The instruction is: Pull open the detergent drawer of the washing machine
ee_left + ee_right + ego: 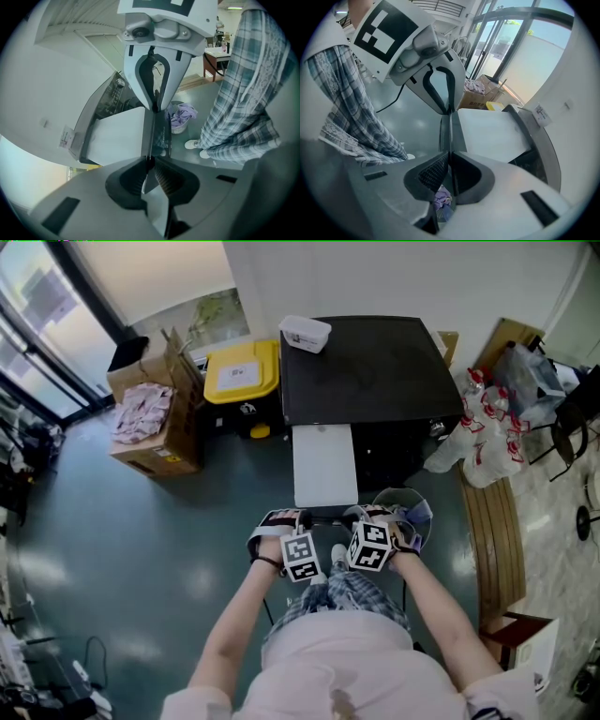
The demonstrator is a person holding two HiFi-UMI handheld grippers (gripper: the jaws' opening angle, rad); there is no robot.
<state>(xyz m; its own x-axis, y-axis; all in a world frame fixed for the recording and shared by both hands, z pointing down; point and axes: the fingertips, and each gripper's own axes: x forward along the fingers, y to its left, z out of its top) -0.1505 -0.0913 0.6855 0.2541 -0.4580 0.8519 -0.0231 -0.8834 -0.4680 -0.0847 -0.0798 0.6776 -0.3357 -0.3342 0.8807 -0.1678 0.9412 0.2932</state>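
A black washing machine [366, 371] stands in front of me. Its white detergent drawer [324, 465] sticks out toward me, far out of the front. My left gripper [291, 519] is shut on the left part of the drawer's thin dark front edge [161, 133]. My right gripper [370, 517] is shut on the right part of that edge. In the left gripper view the jaws [150, 161] pinch the panel, with the white drawer top [117, 138] beyond. The right gripper view shows the same grip [450, 154] beside the white top [487, 133].
A small white box [305, 334] sits on the machine's top. Left of the machine are a yellow-lidded bin [242, 371] and a cardboard box of pink cloth [150, 423]. A laundry basket [412, 512] stands by my right hand, with plastic bags [478, 437] and a wooden bench [492, 521] further right.
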